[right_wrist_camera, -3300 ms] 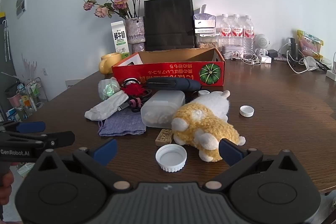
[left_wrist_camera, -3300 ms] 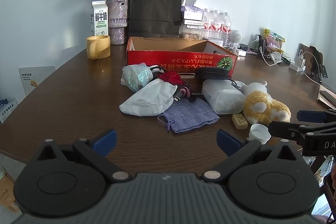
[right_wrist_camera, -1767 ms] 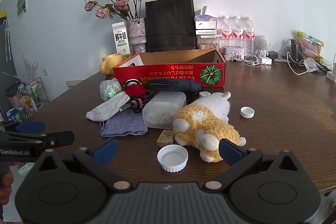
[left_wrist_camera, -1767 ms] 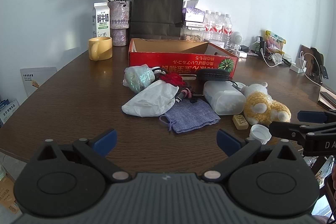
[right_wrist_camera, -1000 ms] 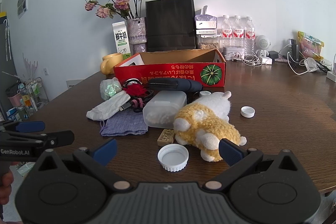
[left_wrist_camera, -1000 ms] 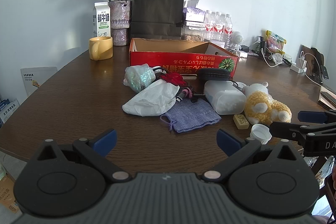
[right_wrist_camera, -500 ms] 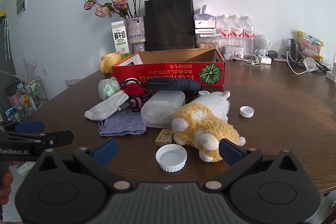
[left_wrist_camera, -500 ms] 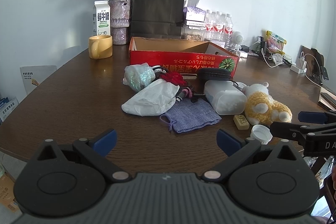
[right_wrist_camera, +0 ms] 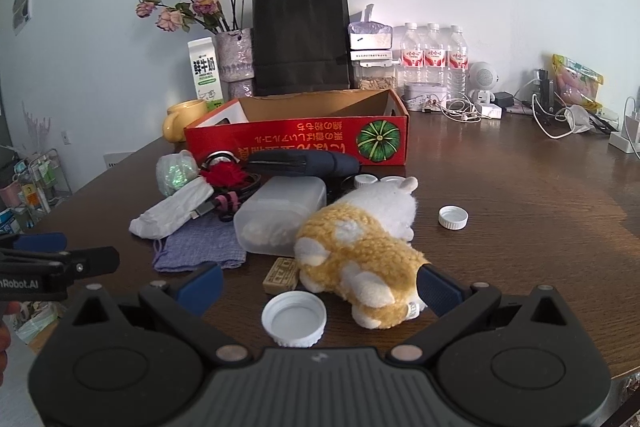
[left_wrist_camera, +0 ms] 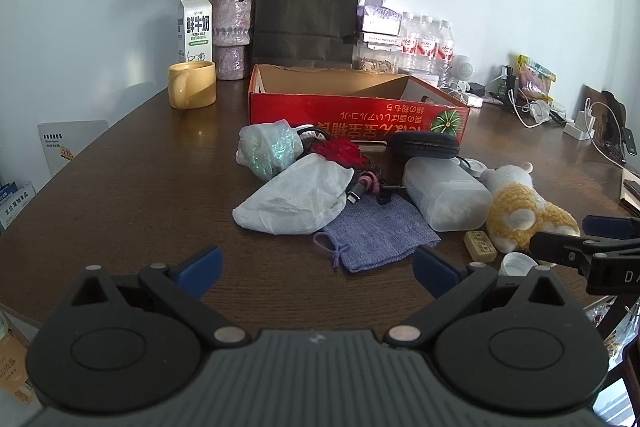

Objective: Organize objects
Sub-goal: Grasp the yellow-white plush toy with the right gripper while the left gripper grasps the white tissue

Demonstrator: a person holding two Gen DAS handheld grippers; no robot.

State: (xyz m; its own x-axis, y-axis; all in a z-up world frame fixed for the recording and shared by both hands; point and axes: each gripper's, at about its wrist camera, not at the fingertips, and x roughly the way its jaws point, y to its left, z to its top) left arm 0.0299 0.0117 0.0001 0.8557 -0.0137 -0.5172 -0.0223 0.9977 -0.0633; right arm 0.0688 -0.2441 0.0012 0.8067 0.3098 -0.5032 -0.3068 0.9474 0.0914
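Both claws hang wide open and empty at the near edge of the tabletop (left_wrist_camera: 120, 187). The right claw (right_wrist_camera: 318, 285) faces the plush toy (right_wrist_camera: 360, 247), which lies at about 1 o'clock from the white lid (right_wrist_camera: 294, 319). The red box (right_wrist_camera: 304, 135) stands open at 12 o'clock behind the clutter. A sound first move is probably gripping the toy's soft body squarely, clear of the lid. The left claw (left_wrist_camera: 316, 265) faces the purple pouch (left_wrist_camera: 380, 231).

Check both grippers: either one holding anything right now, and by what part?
Nothing is held. The left gripper and the right gripper both have their jaws wide open and empty above the table; the plush toy and white cap lie ungripped.
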